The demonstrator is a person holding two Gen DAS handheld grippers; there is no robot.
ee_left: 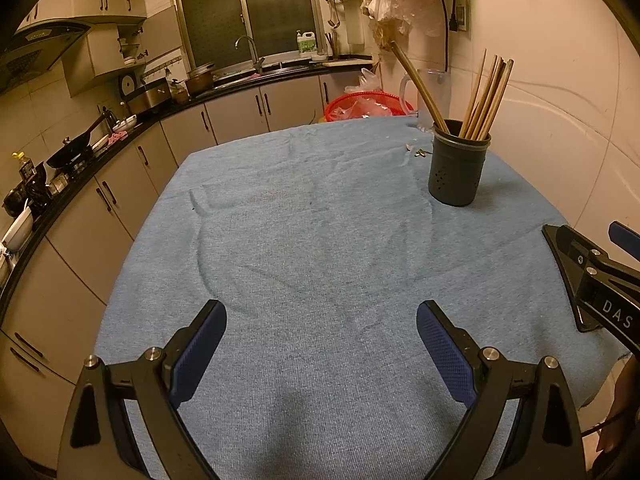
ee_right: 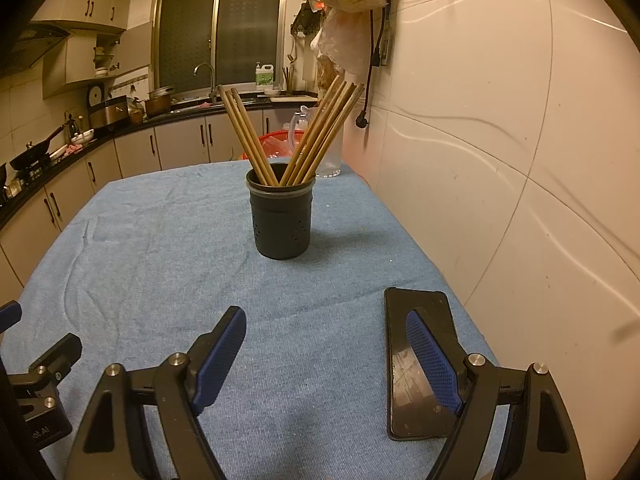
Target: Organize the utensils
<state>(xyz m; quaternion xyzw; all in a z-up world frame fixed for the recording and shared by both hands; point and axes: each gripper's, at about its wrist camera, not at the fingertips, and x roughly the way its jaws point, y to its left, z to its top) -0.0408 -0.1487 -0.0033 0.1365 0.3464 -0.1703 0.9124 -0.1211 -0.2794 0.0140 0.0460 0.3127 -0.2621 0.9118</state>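
Observation:
A dark round utensil holder [ee_right: 282,220] stands upright on the blue-clothed table [ee_right: 160,240], holding several wooden chopsticks [ee_right: 320,132] that fan out left and right. In the left wrist view the same holder [ee_left: 458,164] sits at the far right with its chopsticks [ee_left: 486,96]. My left gripper [ee_left: 322,320] hovers open over bare cloth, nothing between its blue pads. My right gripper [ee_right: 326,324] is open too, well short of the holder, with nothing held. Its tip also shows at the right edge of the left wrist view as the right gripper [ee_left: 588,264].
A black phone [ee_right: 420,360] lies flat on the cloth under my right gripper's right finger. A clear jug [ee_right: 332,148] and a red basket [ee_left: 364,106] stand behind the table. A tiled wall [ee_right: 520,160] borders the right side; a kitchen counter [ee_left: 80,160] runs along the left.

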